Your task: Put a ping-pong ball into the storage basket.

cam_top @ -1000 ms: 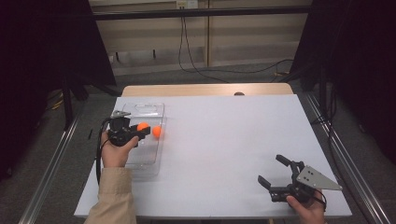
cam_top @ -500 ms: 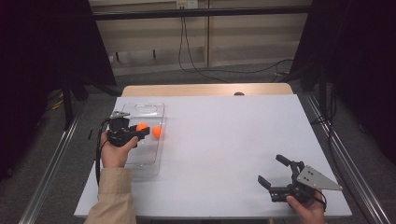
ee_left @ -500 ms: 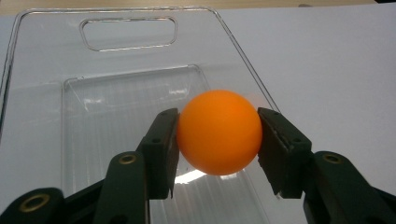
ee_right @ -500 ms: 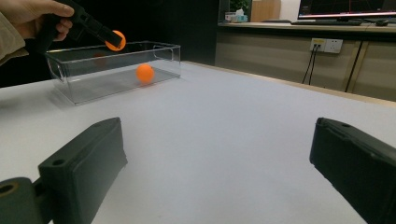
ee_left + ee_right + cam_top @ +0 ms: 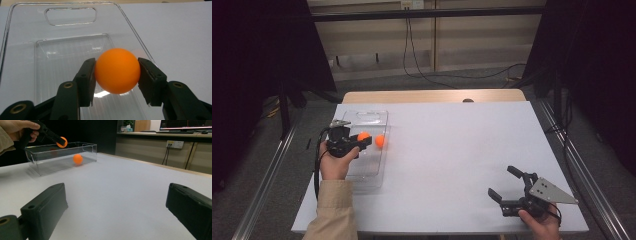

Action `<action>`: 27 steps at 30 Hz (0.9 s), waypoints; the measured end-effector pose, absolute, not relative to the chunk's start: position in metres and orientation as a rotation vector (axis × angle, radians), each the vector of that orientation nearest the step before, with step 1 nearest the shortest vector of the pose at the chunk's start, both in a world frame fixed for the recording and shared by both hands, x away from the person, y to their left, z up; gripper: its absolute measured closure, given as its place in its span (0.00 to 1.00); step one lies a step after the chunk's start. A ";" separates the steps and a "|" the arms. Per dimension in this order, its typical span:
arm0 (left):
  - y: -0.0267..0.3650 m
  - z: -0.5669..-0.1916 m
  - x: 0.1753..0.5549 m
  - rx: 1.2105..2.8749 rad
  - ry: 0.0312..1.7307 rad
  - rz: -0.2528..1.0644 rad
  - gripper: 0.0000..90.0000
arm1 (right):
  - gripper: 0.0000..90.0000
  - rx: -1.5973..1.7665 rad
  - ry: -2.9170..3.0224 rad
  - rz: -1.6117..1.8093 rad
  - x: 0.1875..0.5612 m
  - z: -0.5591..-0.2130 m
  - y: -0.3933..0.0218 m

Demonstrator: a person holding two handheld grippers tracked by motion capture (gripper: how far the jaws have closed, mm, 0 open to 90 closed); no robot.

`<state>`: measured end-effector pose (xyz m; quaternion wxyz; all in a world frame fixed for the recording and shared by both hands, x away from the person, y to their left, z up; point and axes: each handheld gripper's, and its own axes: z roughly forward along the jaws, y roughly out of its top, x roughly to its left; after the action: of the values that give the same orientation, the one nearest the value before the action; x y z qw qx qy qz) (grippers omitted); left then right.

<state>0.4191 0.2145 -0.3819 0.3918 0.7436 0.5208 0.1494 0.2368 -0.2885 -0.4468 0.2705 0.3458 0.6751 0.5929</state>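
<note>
My left gripper (image 5: 363,138) is shut on an orange ball (image 5: 362,135) and holds it over the clear plastic box (image 5: 371,118) at the table's left. In the left gripper view, both pads (image 5: 86,79) press the ball (image 5: 117,73) above the box floor (image 5: 60,62). A second orange ball (image 5: 380,141) lies at the box's right wall; I cannot tell whether it is inside or just outside. My right gripper (image 5: 501,181) rests open near the front right edge with nothing between its fingers. The right gripper view shows the box (image 5: 50,160), the held ball (image 5: 62,142) and the second ball (image 5: 77,159).
The white table top (image 5: 462,145) stretches between the box and my right gripper. A wooden strip (image 5: 432,96) borders its far edge. Metal rails (image 5: 267,170) run along both sides, and cables (image 5: 422,70) lie on the floor beyond.
</note>
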 end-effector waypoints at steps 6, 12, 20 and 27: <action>0.215 -0.383 0.419 1.890 1.326 0.383 0.56 | 0.03 0.931 1.819 1.597 0.237 -0.447 -0.288; 0.215 -0.384 0.420 1.895 1.332 0.383 0.56 | 0.03 0.932 1.818 1.597 0.237 -0.447 -0.289; 0.216 -0.385 0.420 1.900 1.338 0.383 0.56 | 0.03 0.930 1.819 1.596 0.237 -0.447 -0.289; 0.216 -0.385 0.420 1.903 1.342 0.388 0.56 | 0.03 0.930 1.818 1.596 0.237 -0.446 -0.289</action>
<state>0.4199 0.2156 -0.3853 0.3804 0.7455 0.5258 0.1521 0.2367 -0.2887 -0.4465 0.2714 0.3455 0.6750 0.5928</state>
